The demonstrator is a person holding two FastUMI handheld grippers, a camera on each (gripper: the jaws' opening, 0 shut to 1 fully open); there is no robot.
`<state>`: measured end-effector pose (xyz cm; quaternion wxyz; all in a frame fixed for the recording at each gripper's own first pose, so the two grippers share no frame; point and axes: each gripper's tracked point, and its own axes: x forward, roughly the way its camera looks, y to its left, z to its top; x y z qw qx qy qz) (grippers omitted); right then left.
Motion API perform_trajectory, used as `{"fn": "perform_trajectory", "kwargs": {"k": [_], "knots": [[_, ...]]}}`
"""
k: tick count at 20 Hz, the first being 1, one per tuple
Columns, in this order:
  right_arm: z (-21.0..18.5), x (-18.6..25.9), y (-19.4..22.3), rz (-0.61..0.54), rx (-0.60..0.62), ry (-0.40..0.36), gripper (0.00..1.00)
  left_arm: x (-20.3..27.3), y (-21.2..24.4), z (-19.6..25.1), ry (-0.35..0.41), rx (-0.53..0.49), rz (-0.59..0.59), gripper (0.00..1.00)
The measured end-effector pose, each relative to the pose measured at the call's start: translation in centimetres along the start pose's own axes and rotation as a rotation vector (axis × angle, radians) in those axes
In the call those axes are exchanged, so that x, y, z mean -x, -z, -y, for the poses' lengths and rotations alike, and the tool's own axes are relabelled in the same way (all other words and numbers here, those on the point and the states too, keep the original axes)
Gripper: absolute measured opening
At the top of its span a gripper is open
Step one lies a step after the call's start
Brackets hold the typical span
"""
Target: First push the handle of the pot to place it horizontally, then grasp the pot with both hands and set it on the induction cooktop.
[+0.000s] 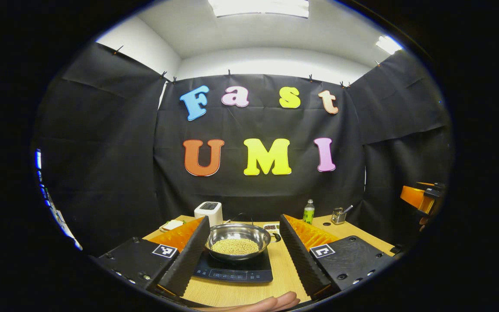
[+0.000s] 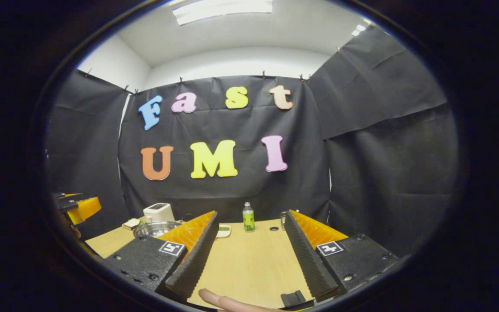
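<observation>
Left gripper (image 1: 243, 260): its two fingers are spread wide at the bottom of the left gripper view, holding nothing; a bare fingertip of the person shows at the lower edge between them.
Right gripper (image 2: 249, 255): fingers spread apart at the bottom of the right gripper view, with only bare table between them; a fingertip shows at the lower edge. The same gripper appears as an orange and black shape at the far right edge of the left gripper view.
Pot (image 1: 237, 240): a shiny steel pot in the lower centre of the left gripper view, framed between the left gripper's fingers but apart from them. It sits on the cooktop and holds a layer of small yellowish beans. A short dark handle sticks out on its right side.
Pot in the right gripper view (image 2: 156, 228): lower left, partly hidden behind the left finger.
Cooktop (image 1: 234, 271): a flat black slab under the pot, its control strip facing the camera.
Table (image 2: 249, 260): light wood.
Bottle (image 2: 248, 216): green, upright, at the table's far edge.
White box (image 1: 208, 212): behind the pot, upper left of it.
Small cup (image 1: 338, 215): far right of the table, something thin standing in it.
</observation>
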<state>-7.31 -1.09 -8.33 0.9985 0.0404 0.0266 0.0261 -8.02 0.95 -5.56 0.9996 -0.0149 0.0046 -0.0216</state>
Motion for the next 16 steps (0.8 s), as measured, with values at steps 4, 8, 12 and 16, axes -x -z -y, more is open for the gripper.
{"fn": "perform_trajectory", "kwargs": {"k": [4, 8, 12, 16], "knots": [[-0.2, 0.1, 0.3, 0.009, 0.009, -0.008, 0.94, 0.0, 0.4, 0.5, 0.008, -0.013, -0.002, 0.95], [-0.8, 0.3, 0.8, 0.010, 0.019, -0.029, 0.94, 0.1, 0.5, 1.0, 0.014, -0.016, -0.003, 0.95], [-0.8, 0.3, 1.0, 0.008, 0.028, -0.035, 0.95, 0.1, 0.4, 0.9, 0.012, -0.023, 0.005, 0.95], [-0.5, 0.5, 0.9, 0.017, 0.020, -0.025, 0.96, 0.2, 0.5, 0.8, 0.015, -0.004, 0.003, 0.95]]}}
